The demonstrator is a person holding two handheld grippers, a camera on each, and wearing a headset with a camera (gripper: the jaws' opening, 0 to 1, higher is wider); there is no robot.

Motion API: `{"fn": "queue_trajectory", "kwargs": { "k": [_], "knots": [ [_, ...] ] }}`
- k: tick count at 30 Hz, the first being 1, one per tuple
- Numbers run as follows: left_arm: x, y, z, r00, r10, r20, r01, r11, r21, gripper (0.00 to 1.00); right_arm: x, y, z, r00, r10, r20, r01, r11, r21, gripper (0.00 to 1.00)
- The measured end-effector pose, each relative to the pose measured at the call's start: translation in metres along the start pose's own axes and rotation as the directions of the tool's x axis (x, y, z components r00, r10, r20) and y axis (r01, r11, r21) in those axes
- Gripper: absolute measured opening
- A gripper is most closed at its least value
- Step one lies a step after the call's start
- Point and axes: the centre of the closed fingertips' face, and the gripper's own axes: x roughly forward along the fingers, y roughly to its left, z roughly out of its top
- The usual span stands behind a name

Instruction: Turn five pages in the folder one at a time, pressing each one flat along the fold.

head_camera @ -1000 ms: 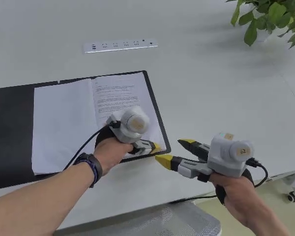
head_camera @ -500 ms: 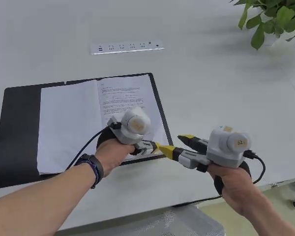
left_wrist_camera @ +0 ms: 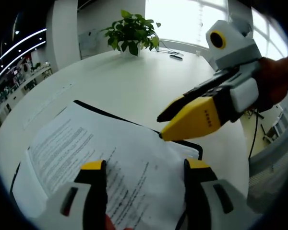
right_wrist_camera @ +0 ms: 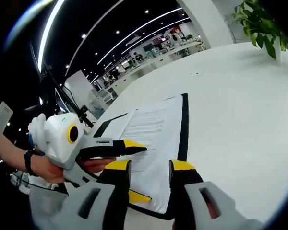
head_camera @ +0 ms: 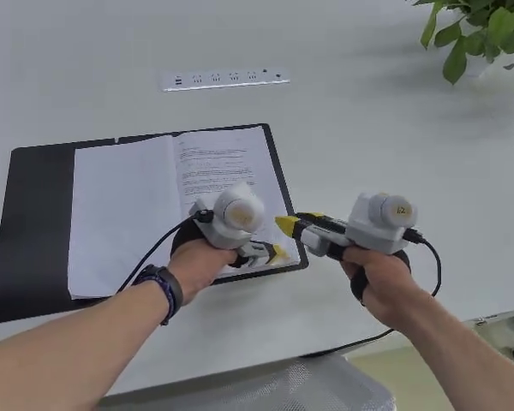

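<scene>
White table carries the open folder near its front edge. The left gripper and right gripper, both with jaws apart, meet at the lower right corner of the printed page, which lies flat, not yet lifted. How many sheets are already turned cannot be told.

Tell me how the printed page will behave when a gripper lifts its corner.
The printed page looks thin, so it will probably flop and curl rather than lift flat. Its lower corner looks rumpled near the left gripper, so it likely creases easily.
</scene>
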Motion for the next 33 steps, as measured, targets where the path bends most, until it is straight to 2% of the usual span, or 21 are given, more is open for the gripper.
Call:
{"fn": "queue_trajectory", "kwargs": {
  "k": [6, 10, 14, 16, 23, 27, 33],
  "knots": [
    [-0.001, 0.0, -0.001, 1.0, -0.003, 0.001, 0.003, 1.0, -0.001, 0.65, 0.008, 0.0, -0.003, 0.9994, 0.034, -0.009, -0.034, 0.999, 0.042, 0.3],
    [-0.001, 0.0, -0.001, 1.0, -0.004, 0.003, 0.005, 1.0, -0.006, 0.65, 0.012, -0.004, -0.004, 0.9991, 0.038, -0.017, -0.037, 0.997, 0.062, 0.27],
    [-0.002, -0.001, -0.002, 1.0, -0.008, 0.003, 0.008, 1.0, -0.007, 0.64, 0.014, -0.001, -0.003, 0.9977, 0.067, -0.012, -0.065, 0.994, 0.092, 0.25],
    [-0.002, -0.001, -0.002, 1.0, -0.008, 0.003, 0.008, 1.0, -0.007, 0.64, 0.015, -0.003, -0.007, 0.9972, 0.068, -0.033, -0.063, 0.991, 0.114, 0.22],
    [-0.005, -0.002, -0.004, 0.9998, -0.021, -0.006, 0.021, 1.0, -0.016, 0.64, 0.009, 0.0, -0.011, 0.9959, 0.088, -0.017, -0.085, 0.985, 0.154, 0.14],
    [-0.01, -0.004, -0.003, 0.9996, -0.03, -0.001, 0.03, 0.999, -0.035, 0.65, 0.006, -0.001, -0.014, 0.9956, 0.092, -0.016, -0.087, 0.975, 0.204, 0.07],
    [-0.017, -0.006, -0.003, 0.9995, -0.033, -0.001, 0.033, 0.999, -0.029, 0.65, 0.005, 0.003, -0.014, 0.9938, 0.11, -0.021, -0.103, 0.973, 0.205, 0.03]
  ]
}}
